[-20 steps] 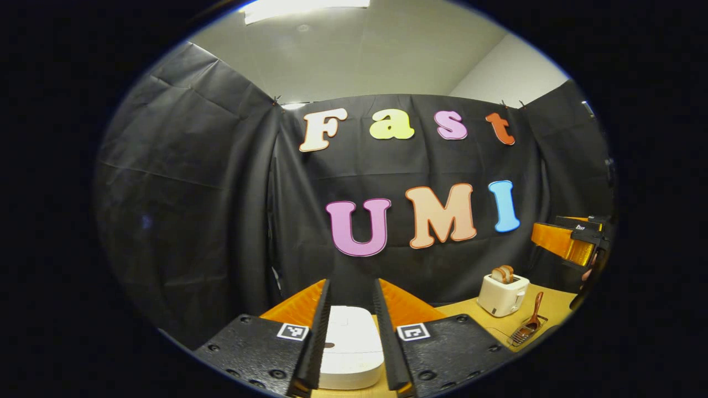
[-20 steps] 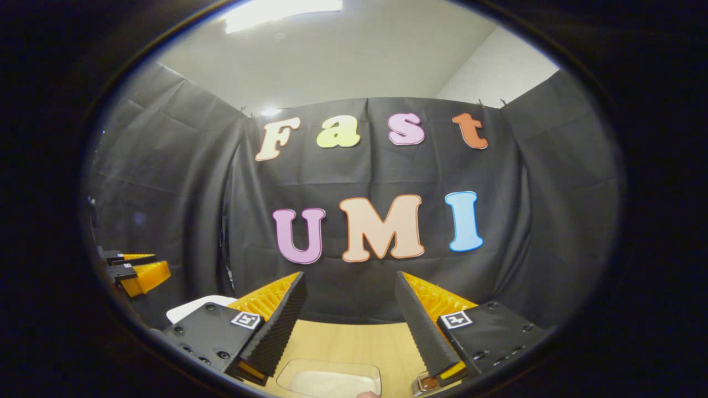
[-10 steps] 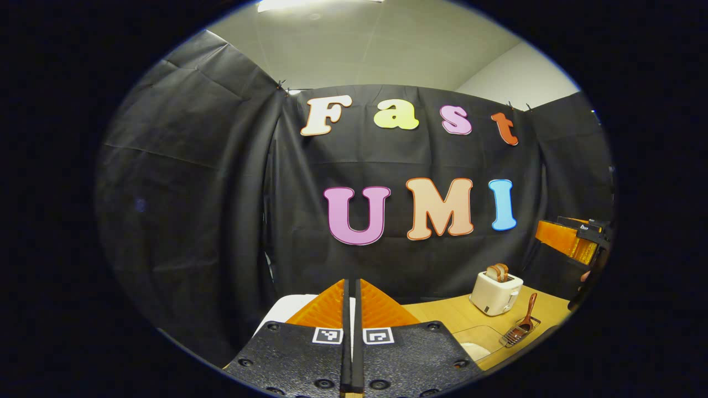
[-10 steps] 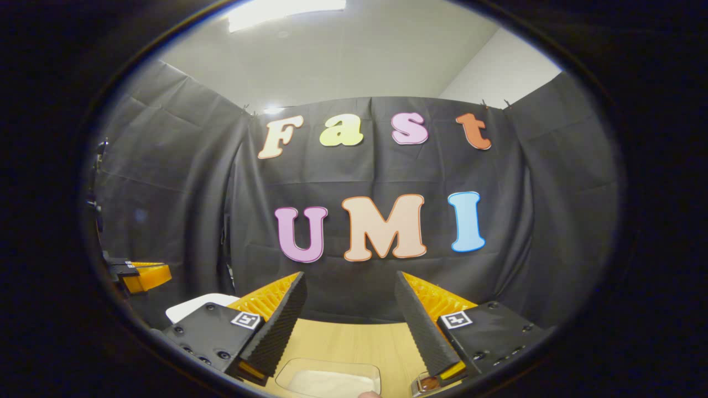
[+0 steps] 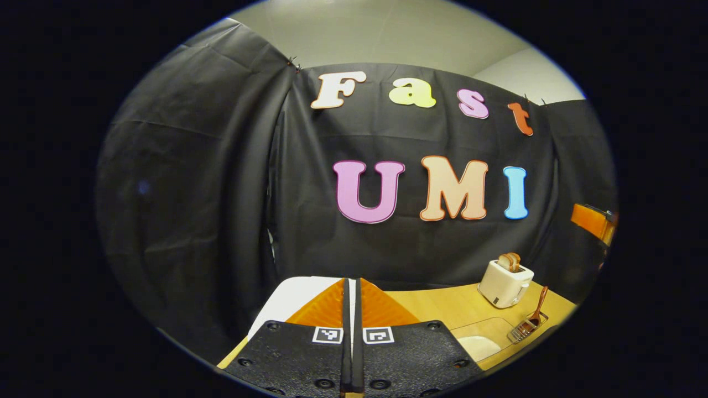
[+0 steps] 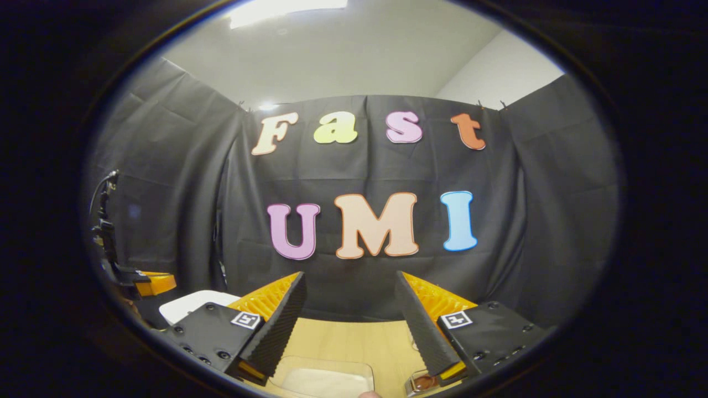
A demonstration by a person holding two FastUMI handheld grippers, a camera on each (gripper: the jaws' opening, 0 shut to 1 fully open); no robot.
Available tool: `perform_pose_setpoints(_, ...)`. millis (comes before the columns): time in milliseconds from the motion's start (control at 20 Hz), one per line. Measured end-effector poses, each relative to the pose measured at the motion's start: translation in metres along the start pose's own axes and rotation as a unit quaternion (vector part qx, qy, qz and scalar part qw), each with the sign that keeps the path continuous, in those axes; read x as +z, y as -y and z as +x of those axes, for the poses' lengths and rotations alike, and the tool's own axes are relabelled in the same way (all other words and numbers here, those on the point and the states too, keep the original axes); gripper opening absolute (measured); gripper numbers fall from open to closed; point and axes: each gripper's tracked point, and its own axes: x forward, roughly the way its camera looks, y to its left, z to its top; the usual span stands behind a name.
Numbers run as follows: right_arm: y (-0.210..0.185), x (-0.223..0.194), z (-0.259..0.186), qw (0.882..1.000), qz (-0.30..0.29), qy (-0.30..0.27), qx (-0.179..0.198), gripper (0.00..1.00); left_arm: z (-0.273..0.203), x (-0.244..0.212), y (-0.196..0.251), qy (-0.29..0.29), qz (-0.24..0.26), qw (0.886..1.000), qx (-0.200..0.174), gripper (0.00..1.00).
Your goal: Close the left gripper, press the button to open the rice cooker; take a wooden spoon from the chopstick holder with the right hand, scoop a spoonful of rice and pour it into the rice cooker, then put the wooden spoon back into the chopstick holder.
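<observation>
In the left gripper view, the left gripper (image 5: 352, 331) sat at six o'clock with its two fingers pressed flat together, nothing between them. The white rice cooker (image 5: 290, 296) lay just behind them, at about seven o'clock, mostly hidden by the fingers; its button could not be seen. A blind press risked landing on the lid rather than the button, or sliding off the smooth top. At four o'clock stood a toaster (image 5: 504, 283), and below it the wooden spoon (image 5: 537, 310) leaned in the chopstick holder (image 5: 525, 328), beside a clear rice tray (image 5: 477, 342) on the table (image 5: 431, 307).

In the right gripper view, the right gripper (image 6: 354, 326) had its jaws spread wide and empty over the tray at six o'clock. The spoon's bowl showed at five o'clock, under the finger. The spoon's slanted handle could twist in a hasty grasp, or the light holder could tip.
</observation>
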Motion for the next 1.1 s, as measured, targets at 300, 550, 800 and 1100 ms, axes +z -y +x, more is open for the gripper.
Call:
perform_pose_setpoints(300, 0.014, -0.002, -0.002, 1.0, -0.004, -0.003, -0.02, 0.99, 0.02, -0.041, -0.017, -0.048, -0.017, 0.999, 0.005, 0.0)
perform_pose_setpoints(550, 0.021, 0.0, -0.005, 0.999, -0.009, -0.003, -0.032, 1.0, 0.031, -0.073, -0.023, -0.083, -0.032, 0.996, 0.005, 0.0)
perform_pose_setpoints(800, 0.025, 0.0, -0.007, 0.999, -0.015, -0.004, -0.037, 1.0, 0.039, -0.099, -0.028, -0.115, -0.03, 0.993, 0.007, 0.0)
perform_pose_setpoints(1100, 0.027, 0.0, -0.007, 0.999, -0.02, -0.002, -0.036, 1.0, 0.044, -0.113, -0.032, -0.128, -0.023, 0.991, 0.011, 0.0)
